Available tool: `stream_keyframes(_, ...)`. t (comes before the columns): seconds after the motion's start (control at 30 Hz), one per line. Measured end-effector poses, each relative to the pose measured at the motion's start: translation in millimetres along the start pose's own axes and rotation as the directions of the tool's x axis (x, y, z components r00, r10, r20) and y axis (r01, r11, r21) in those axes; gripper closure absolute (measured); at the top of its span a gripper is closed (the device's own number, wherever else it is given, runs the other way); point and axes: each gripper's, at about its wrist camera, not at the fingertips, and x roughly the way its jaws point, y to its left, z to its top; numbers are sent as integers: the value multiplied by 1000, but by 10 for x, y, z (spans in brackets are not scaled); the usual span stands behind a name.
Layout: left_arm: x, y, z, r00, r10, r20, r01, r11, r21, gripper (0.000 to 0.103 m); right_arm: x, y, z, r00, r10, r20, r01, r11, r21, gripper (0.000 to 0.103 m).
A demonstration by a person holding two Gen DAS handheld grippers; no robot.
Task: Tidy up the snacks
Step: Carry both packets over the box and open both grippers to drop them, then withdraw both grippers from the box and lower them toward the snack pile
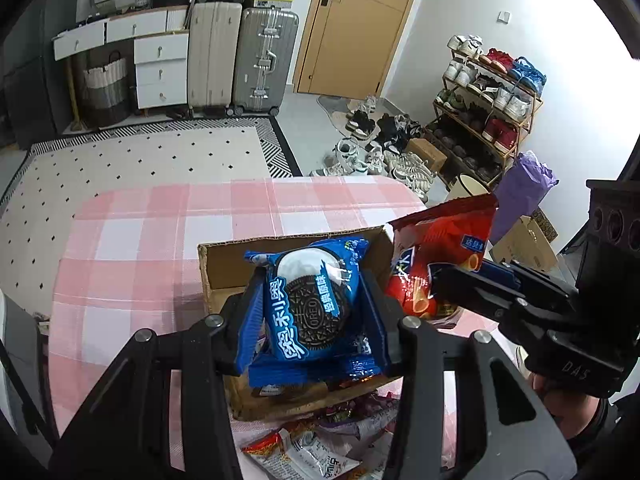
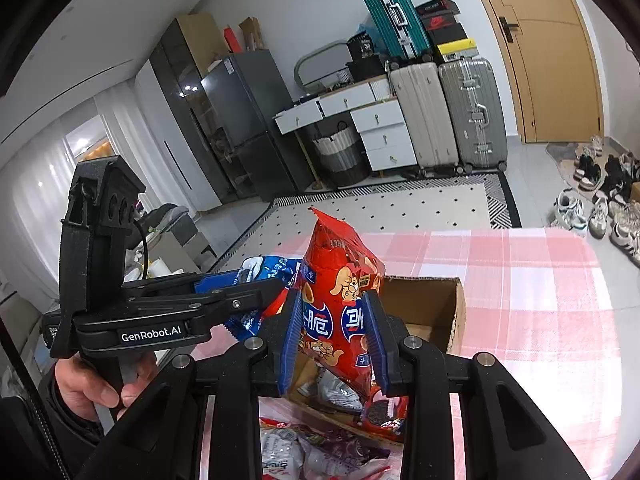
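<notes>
Left wrist view, left gripper [image 1: 310, 308]: jaws closed on a blue foil Oreo cookie packet [image 1: 310, 300], held upright over the open brown cardboard box [image 1: 224, 264].
Left wrist view, box contents: at least one more blue packet lies under the held one; how many, I cannot tell.
Left wrist view, right side: the right gripper [image 1: 436, 288] pinches a red crinkled snack bag [image 1: 436, 252] at the box's right edge.
Left wrist view, table: pink-and-white checked tablecloth [image 1: 140, 248]; loose wrapped snacks [image 1: 312, 452] heaped near the box's near edge.
Right wrist view, right gripper [image 2: 334, 328]: blue pads clamp the red bag [image 2: 340, 292] at mid-height, above the box [image 2: 432, 300].
Right wrist view, left gripper [image 2: 256, 296]: seen from the side; blue packet [image 2: 264, 270] partly hidden behind it.
Progress: partway by my judgement; some packets boxed, two in hand, the pile [image 2: 316, 452] unsorted.
Hidden: box floor mostly blocked; the pile is cut off at the frame's bottom; labels there unreadable.
</notes>
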Motion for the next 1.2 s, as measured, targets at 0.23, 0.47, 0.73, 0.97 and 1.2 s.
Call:
stream_keyframes(0.23, 331, 75, -12, 999, -9, -34, 8, 1000, -19, 61, 245, -136, -8, 1000, -19, -25, 19, 1000, 9, 72)
stream_keyframes(0.47, 304, 130, -33, 1000, 11, -19, -12, 999, -31, 46, 205, -143, -6, 1000, -24, -2, 24, 1000, 1, 55)
stream_keyframes(0.73, -3, 79, -131, 999, 26, 23, -25, 1000, -9, 46, -81, -33, 36, 999, -24, 48, 25, 1000, -8, 55)
stream_keyframes(0.97, -346, -71, -227, 997, 42, 72, -43, 999, 9, 45, -334, 98, 9, 997, -36, 72, 38, 999, -22, 55)
stream_keyframes(1.2, -643, -233, -492, 994, 53, 98, -55, 998, 19, 41, -572, 205, -124, 996, -50, 80, 52, 998, -31, 44)
